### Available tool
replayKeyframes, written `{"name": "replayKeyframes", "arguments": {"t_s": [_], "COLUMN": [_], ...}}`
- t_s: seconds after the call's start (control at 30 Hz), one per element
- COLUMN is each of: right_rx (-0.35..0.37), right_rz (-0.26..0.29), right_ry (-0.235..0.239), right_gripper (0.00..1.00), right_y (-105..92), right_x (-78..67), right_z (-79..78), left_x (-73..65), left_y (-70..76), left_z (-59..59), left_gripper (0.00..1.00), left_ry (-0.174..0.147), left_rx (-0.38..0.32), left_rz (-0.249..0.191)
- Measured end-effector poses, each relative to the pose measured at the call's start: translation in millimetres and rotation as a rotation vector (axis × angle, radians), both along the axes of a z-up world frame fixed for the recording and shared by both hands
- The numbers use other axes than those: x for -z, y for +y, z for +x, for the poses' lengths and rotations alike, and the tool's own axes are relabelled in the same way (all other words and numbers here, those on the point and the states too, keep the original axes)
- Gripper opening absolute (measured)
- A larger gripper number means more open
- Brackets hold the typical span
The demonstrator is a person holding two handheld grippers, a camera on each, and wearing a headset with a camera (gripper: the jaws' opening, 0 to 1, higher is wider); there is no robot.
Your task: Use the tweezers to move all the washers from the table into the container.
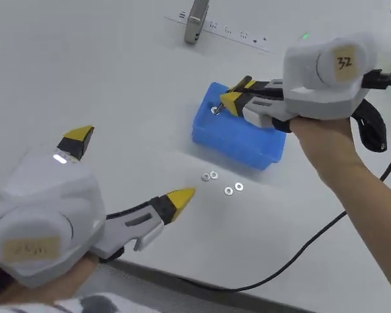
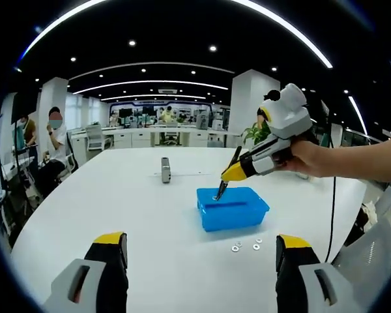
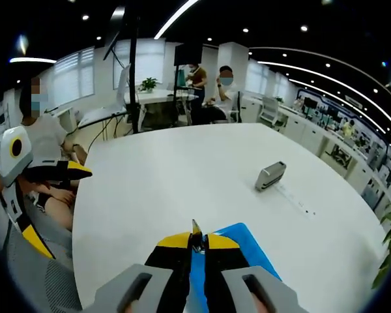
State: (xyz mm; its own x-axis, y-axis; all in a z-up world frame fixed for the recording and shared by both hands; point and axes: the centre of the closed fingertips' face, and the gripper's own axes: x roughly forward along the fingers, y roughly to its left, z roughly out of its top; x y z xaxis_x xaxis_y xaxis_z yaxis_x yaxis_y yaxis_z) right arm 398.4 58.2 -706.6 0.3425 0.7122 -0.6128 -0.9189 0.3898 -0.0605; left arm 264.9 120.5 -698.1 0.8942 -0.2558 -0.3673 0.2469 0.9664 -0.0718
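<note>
Your right gripper (image 1: 232,99) is clamped shut on one pair of tweezers (image 2: 221,188), whose tips are over the single blue container (image 1: 229,145) just below it. Your left gripper (image 1: 129,171) stands wide apart and holds nothing. Four washers (image 1: 229,191) lie on the table (image 1: 117,78) between the two grippers, just beside the container.

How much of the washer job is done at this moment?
Done: I cannot tell whether anything already lies in the container. In hand: the right gripper is shut on the tweezers, whose tip seems to hold a washer over the container. Left: four washers on the table beside it. The left gripper is open.
</note>
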Motion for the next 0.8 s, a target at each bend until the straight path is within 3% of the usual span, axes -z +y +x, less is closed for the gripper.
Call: {"name": "replayKeyframes", "arguments": {"t_s": [0.27, 0.37, 0.57, 0.8], "right_rx": [0.026, 0.037, 0.040, 0.042], "right_rz": [-0.016, -0.009, -0.023, -0.029], "right_ry": [0.045, 0.062, 0.072, 0.093], "right_gripper": [0.02, 0.02, 0.02, 0.02], "right_y": [-4.9, -4.2, -2.4, -2.3], "right_x": [27.3, 32.6, 42.6, 50.0], "right_z": [4.5, 5.5, 9.1, 9.8], "left_x": [9.0, 12.8, 12.5, 15.0], "left_y": [0.7, -1.1, -7.2, 0.6], "left_z": [-2.1, -3.3, -4.3, -3.9], "left_gripper": [0.95, 0.94, 0.94, 0.93], "left_ry": [0.025, 0.033, 0.014, 0.025], "left_rx": [0.021, 0.033, 0.063, 0.030], "left_rz": [0.044, 0.072, 0.120, 0.130]}}
